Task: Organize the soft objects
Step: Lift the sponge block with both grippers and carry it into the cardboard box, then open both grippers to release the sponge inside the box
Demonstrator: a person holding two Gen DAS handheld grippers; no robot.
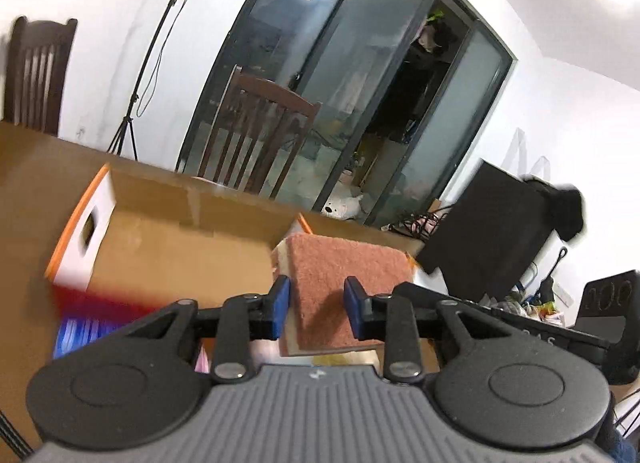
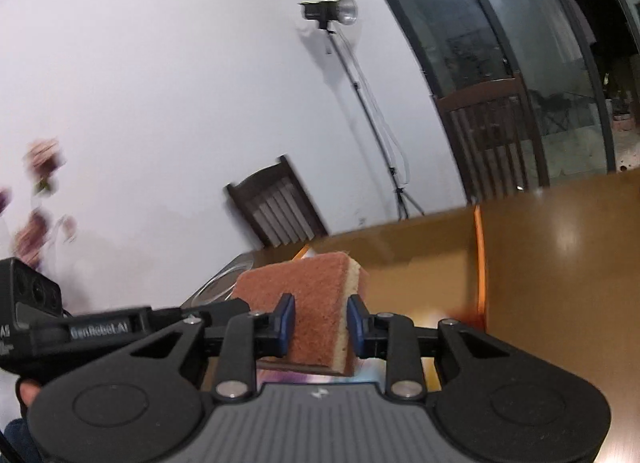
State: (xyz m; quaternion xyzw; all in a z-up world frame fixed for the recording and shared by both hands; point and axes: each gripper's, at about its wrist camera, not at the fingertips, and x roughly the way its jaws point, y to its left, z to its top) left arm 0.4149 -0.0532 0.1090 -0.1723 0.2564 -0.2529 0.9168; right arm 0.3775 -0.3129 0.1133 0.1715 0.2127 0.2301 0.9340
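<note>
While each claw, left claw (image 1: 316, 305) and right claw (image 2: 321, 323), grips a sponge (image 1: 348, 283) (image 2: 312, 303), transport is underway; next, probably release into the cardboard box (image 1: 180, 231) mid-frame.

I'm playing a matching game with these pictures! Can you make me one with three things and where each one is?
Things:
1. sponge
2. cardboard box
3. studio lamp

Places:
A. on a tall stand by the white wall
B. on the table, flaps open
C. squeezed between the left gripper's jaws

Pairs: 1-C, 2-B, 3-A
</note>
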